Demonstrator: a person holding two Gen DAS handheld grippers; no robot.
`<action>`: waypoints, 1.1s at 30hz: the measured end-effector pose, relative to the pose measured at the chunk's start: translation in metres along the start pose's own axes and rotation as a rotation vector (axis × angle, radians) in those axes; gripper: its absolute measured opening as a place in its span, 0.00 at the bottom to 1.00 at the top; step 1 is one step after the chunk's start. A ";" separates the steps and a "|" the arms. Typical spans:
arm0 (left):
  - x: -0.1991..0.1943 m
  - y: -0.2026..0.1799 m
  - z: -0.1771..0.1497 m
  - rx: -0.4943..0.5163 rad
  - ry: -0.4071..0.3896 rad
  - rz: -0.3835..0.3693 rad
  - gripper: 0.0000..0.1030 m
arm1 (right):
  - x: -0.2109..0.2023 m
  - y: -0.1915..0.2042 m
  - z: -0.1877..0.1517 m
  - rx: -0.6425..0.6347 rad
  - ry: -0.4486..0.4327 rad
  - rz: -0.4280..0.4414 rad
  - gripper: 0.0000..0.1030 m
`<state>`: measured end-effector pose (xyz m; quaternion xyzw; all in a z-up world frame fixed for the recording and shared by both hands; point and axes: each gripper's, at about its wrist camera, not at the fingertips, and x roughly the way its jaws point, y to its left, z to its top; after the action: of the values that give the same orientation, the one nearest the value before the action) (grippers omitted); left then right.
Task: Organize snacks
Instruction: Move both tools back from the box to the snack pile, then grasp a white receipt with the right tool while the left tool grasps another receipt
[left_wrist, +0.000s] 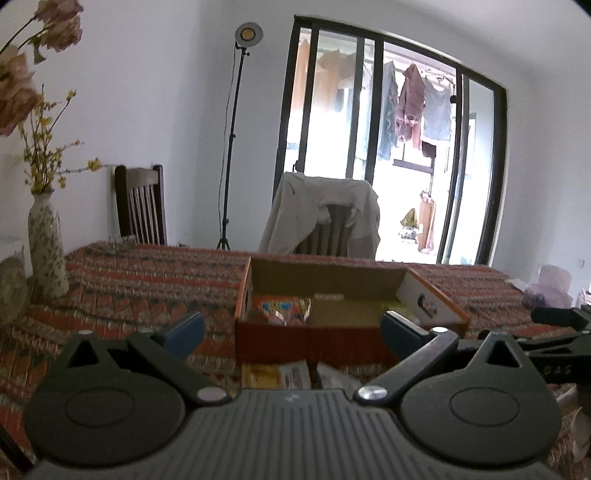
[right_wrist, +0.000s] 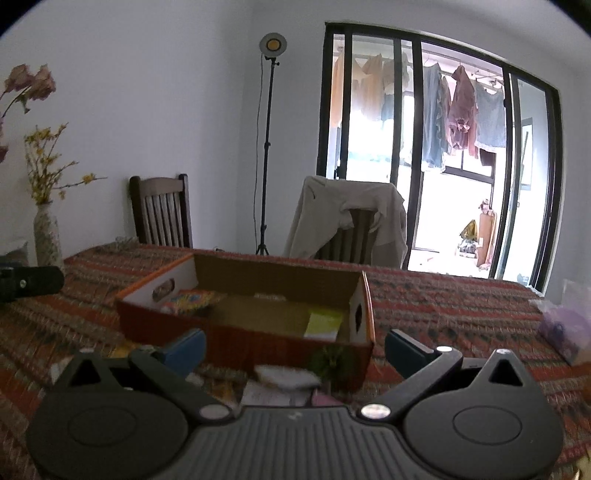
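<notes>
Spread wide and empty, left tool (left_wrist: 291, 328) and right tool (right_wrist: 295, 349) — both low over the patterned tabletop (right_wrist: 443, 306). Just ahead, open cardboard box (right_wrist: 251, 332) with snack packets (right_wrist: 190, 301) inside — more loose packets (right_wrist: 280, 376) between box and tools.

From my remote station I find almost nothing that can be read. On the right gripper (left_wrist: 554, 365), as it shows at the right edge of the left wrist view, there are some raised marks that look like "045", but they are blurred and I am not sure of them. The colourful snack packet (left_wrist: 284, 308) inside the cardboard box (left_wrist: 314, 343) carries print, and so do the packets before the box, but the letters are too blurred to read.
</notes>
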<state>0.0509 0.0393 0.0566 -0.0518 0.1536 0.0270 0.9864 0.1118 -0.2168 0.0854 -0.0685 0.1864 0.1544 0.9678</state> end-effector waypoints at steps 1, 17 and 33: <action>-0.002 0.003 -0.004 -0.002 0.009 -0.004 1.00 | -0.005 0.001 -0.004 0.003 0.005 0.001 1.00; -0.030 0.030 -0.064 -0.055 0.137 0.009 1.00 | -0.044 -0.003 -0.062 0.025 0.099 -0.002 1.00; -0.019 0.022 -0.068 -0.041 0.172 -0.006 1.00 | -0.017 0.028 -0.080 0.096 0.260 0.107 0.87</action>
<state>0.0108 0.0529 -0.0038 -0.0748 0.2368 0.0229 0.9684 0.0609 -0.2105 0.0164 -0.0316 0.3207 0.1865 0.9281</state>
